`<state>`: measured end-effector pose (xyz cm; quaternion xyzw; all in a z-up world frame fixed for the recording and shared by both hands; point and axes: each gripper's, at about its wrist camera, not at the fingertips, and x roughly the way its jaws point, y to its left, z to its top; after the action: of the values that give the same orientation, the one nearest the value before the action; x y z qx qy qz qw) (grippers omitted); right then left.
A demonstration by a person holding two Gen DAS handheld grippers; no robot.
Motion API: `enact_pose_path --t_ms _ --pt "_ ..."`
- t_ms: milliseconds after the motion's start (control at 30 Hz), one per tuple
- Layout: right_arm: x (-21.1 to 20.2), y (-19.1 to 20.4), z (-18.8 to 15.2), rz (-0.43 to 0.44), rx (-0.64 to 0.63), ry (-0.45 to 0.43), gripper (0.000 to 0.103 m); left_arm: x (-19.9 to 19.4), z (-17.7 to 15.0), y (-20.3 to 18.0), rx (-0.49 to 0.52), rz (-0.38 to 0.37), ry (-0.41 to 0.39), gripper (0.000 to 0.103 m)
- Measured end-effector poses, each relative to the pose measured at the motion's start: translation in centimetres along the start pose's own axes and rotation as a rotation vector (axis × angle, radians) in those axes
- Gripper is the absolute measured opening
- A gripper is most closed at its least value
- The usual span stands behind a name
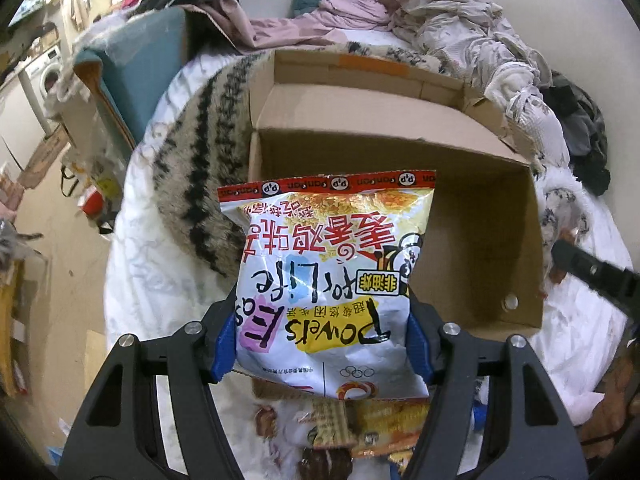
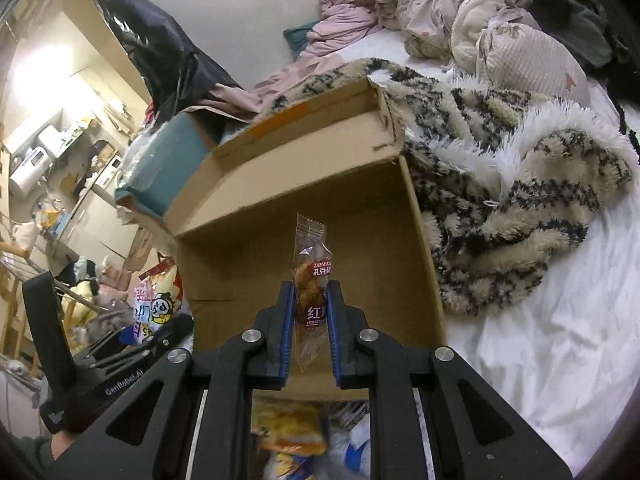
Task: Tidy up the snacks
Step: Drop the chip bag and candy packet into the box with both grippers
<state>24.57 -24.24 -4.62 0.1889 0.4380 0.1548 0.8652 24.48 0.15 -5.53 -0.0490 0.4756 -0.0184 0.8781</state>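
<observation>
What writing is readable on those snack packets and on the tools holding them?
"PanPan", repeated along the red top strip of the big snack bag, upside down.
"Powers", "Easy", "for Life": same bag, upside down.
Large Chinese characters on that bag: not reliably readable.
"ZHESHUS...", partly cut off, on the small clear snack packet; its other print is too small.
"GenRobot.AI" on the left gripper's body.

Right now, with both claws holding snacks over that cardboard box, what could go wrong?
The left claw pinches the puffy chip bag only near its lower end, so it might slip or get crushed. The right claw grips a thin snack packet that could twist loose. The cardboard box sits on soft bedding and might tip.
</observation>
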Motion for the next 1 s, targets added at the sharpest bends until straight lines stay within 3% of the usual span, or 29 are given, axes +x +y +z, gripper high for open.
enact_pose_path --t_ms 133,467,1000 --pt "1.6 -1.4 -0.7 0.037 0.074 0.032 0.016 1.2 -0.4 0.0 -0.007 -0.017 0.025 0.064" --pt "3.5 -1.6 -1.2 -0.020 0.046 0.098 0.016 0.7 -0.3 -1.1 0.048 -0.023 -0.026 0.064" --pt "4.1 -1.3 -1.5 -0.015 0.032 0.133 0.019 0.3 -0.2 -1.5 0.076 -0.033 -0.061 0.065"
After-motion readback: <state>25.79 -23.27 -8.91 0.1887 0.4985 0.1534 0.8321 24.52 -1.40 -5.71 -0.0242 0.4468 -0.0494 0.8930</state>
